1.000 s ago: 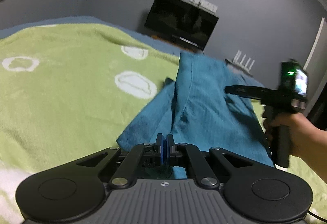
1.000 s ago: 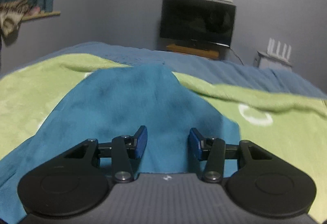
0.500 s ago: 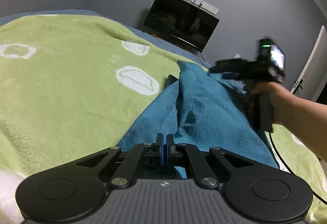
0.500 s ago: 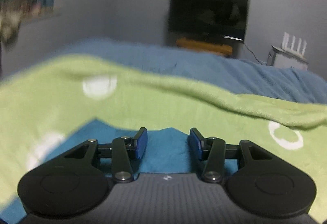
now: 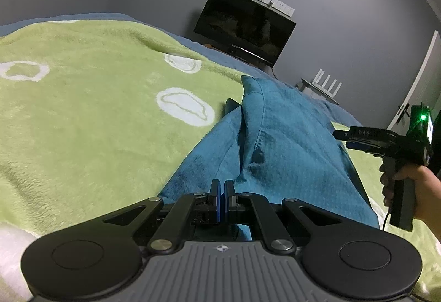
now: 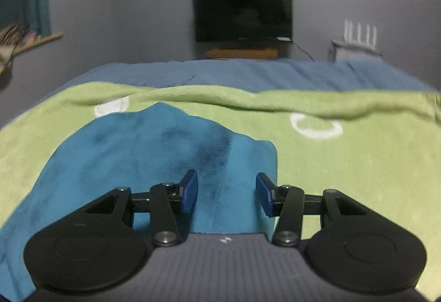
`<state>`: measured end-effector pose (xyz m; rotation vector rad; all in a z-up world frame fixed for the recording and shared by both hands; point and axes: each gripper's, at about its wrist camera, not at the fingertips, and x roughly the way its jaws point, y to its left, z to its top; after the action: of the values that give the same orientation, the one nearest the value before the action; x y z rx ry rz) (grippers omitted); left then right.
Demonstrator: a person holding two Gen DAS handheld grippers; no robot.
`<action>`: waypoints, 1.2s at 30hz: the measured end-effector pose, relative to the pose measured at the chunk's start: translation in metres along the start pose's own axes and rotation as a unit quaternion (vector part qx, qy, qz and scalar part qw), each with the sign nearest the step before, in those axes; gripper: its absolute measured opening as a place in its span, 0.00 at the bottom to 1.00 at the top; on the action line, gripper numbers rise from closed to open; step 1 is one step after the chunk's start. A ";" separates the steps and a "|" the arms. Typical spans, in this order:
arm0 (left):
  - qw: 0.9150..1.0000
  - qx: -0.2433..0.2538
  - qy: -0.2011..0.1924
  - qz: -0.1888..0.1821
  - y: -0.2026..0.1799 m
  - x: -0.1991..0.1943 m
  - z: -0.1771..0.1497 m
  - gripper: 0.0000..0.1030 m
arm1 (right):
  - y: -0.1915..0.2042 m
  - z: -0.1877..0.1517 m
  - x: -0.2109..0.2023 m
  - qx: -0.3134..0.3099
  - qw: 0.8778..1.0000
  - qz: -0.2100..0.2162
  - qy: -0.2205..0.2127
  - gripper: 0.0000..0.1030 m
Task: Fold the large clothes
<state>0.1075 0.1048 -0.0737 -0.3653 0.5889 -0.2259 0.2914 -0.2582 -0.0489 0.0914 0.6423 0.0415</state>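
A teal garment (image 5: pixel 278 147) lies partly folded on a green blanket (image 5: pixel 91 109), with one layer lying over another. My left gripper (image 5: pixel 222 191) is shut on the garment's near edge. My right gripper (image 6: pixel 226 191) is open and empty, low over the garment's right part (image 6: pixel 154 153). The right gripper also shows in the left wrist view (image 5: pixel 341 135), held in a hand to the right of the garment.
The green blanket (image 6: pixel 344 164) with white ring shapes covers a bed with a blue sheet (image 6: pixel 248 73) at the far end. A black TV (image 6: pixel 242 14) and a white router (image 6: pixel 358 32) stand by the grey wall. A white door (image 5: pixel 421 81) is at the right.
My right gripper swung forward over the garment's far end, then came back near its right side, staying open. My left gripper has kept its hold.
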 end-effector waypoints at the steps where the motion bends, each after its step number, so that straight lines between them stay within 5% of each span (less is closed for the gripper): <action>1: 1.000 0.001 0.002 0.002 0.000 0.001 0.000 0.02 | -0.007 0.001 0.005 0.021 1.000 -0.004 0.003 0.46; 5: 1.000 -0.001 0.009 0.011 0.002 0.006 0.000 0.02 | -0.029 0.006 0.002 0.076 0.996 -0.054 0.007 0.46; 10: 0.999 -0.018 0.016 0.021 0.008 0.011 -0.001 0.00 | -0.011 -0.019 -0.057 0.008 1.000 0.008 -0.020 0.46; 14: 0.999 -0.022 0.019 0.020 0.010 0.011 -0.001 0.00 | 0.006 -0.057 -0.080 -0.038 0.998 0.047 0.018 0.47; 19: 0.999 -0.030 0.022 0.020 0.011 0.010 -0.001 0.00 | -0.030 -0.069 -0.061 0.064 0.995 0.060 0.048 0.86; 21: 0.999 -0.032 0.023 0.021 0.012 0.011 -0.001 0.00 | -0.051 -0.069 -0.043 0.128 0.984 0.089 0.084 0.97; 25: 0.999 -0.035 0.028 0.022 0.013 0.015 -0.002 0.00 | -0.095 -0.084 0.004 0.274 0.927 0.204 0.156 0.97; 28: 0.999 -0.038 0.031 0.020 0.013 0.020 -0.003 0.00 | -0.103 -0.093 0.025 0.306 0.902 0.252 0.170 0.99; 32: 0.999 -0.034 0.029 0.019 0.011 0.023 -0.003 0.00 | -0.094 -0.087 0.029 0.300 0.909 0.246 0.149 0.87; 34: 0.999 -0.028 0.028 0.018 0.006 0.024 -0.002 0.00 | -0.094 -0.078 0.018 0.293 0.918 0.239 0.122 0.62; 36: 0.999 -0.023 0.026 0.015 -0.002 0.028 0.000 0.00 | -0.100 -0.069 0.008 0.300 0.916 0.248 0.096 0.54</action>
<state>0.1303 0.0939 -0.0868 -0.3963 0.6508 -0.1935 0.2572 -0.3525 -0.1189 0.8553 0.7996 0.3489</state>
